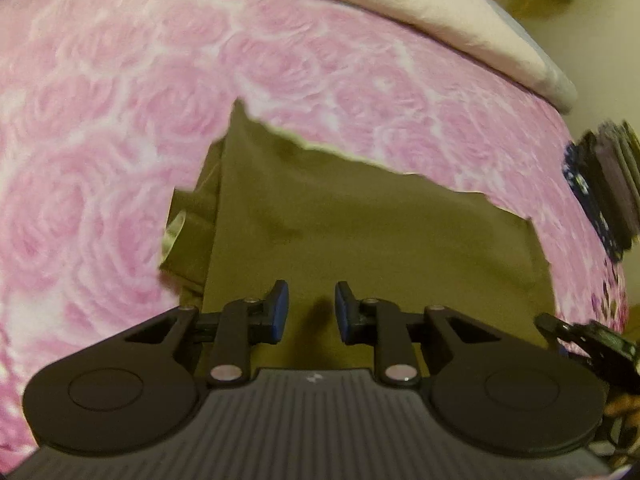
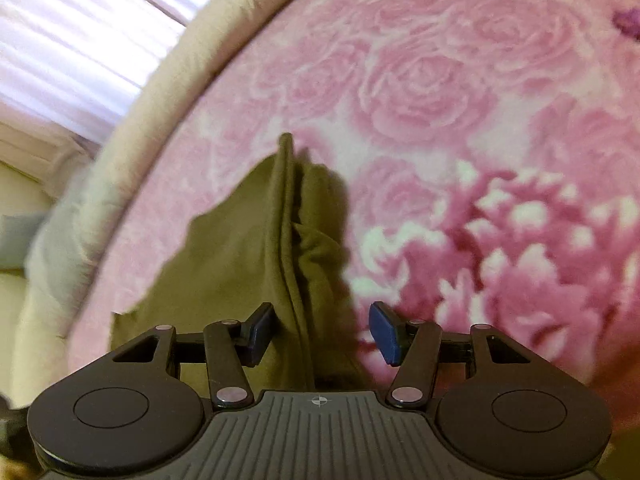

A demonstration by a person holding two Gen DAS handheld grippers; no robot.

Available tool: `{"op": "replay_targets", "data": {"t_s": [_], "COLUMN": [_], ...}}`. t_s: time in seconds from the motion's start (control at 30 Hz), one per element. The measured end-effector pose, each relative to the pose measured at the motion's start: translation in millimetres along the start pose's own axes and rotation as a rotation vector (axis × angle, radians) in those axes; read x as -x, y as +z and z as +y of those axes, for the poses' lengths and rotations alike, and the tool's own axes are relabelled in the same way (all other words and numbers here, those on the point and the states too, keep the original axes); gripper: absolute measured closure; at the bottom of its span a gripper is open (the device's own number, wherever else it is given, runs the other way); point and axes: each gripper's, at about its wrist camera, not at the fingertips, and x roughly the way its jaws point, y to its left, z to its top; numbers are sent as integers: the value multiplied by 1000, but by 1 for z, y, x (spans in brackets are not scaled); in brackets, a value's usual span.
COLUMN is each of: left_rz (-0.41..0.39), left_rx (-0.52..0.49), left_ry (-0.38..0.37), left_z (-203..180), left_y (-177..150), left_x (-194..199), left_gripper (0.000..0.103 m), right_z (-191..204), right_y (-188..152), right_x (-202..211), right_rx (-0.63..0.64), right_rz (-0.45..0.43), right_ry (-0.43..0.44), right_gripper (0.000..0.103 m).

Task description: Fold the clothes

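Observation:
An olive-green garment (image 1: 360, 232) lies spread flat on a pink rose-patterned blanket (image 1: 120, 120). In the left wrist view my left gripper (image 1: 311, 308) hovers over the garment's near part. Its blue pads (image 1: 281, 306) stand a narrow gap apart with nothing pinched between them. In the right wrist view the garment (image 2: 240, 264) shows a raised folded ridge with a seam that runs away from me. My right gripper (image 2: 324, 332) is open wide and straddles the near end of that ridge. Its pads (image 2: 384, 334) do not touch the cloth.
A cream bed cover (image 1: 460, 28) borders the far side of the blanket. Dark stacked items (image 1: 608, 184) sit at the right edge of the left wrist view. Pale curtains (image 2: 80, 40) hang beyond the bed. Darker pink flowers (image 2: 520, 260) mark the blanket (image 2: 440, 80) to the garment's right.

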Motion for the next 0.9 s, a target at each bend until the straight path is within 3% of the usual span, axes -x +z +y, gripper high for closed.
{"op": "replay_targets", "data": {"t_s": [0.13, 0.4, 0.43, 0.47, 0.57, 0.67, 0.73, 0.8, 0.9], "left_rz": [-2, -12, -15, -15, -16, -11, -5, 1, 11], "left_rx": [82, 188, 200, 212, 246, 257, 256, 261, 268], "left_ry": [-27, -88, -92, -93, -107, -120, -123, -127, -141], "left_z": [18, 30, 33, 35, 44, 56, 66, 78, 99], "left_y": [-6, -6, -7, -6, -3, 3, 9, 16, 27], "left_x": [-15, 15, 20, 23, 30, 36, 39, 42, 49], "left_gripper": [87, 90, 90, 90, 90, 90, 90, 90, 90], "right_z": [-13, -11, -10, -9, -7, 11, 35, 74, 147], "right_y": [4, 14, 15, 15, 16, 16, 15, 8, -25], "right_x": [-3, -19, -21, -24, -24, -27, -30, -35, -52], "right_rx": [-66, -23, -18, -13, -20, 14, 72, 224, 560], "right_rz": [15, 108, 118, 127, 139, 145, 143, 136, 83], "right_ry": [76, 112, 110, 106, 55, -32, -146, -313, -575], "right_gripper": [47, 48, 54, 73, 81, 86, 88, 90, 90]}}
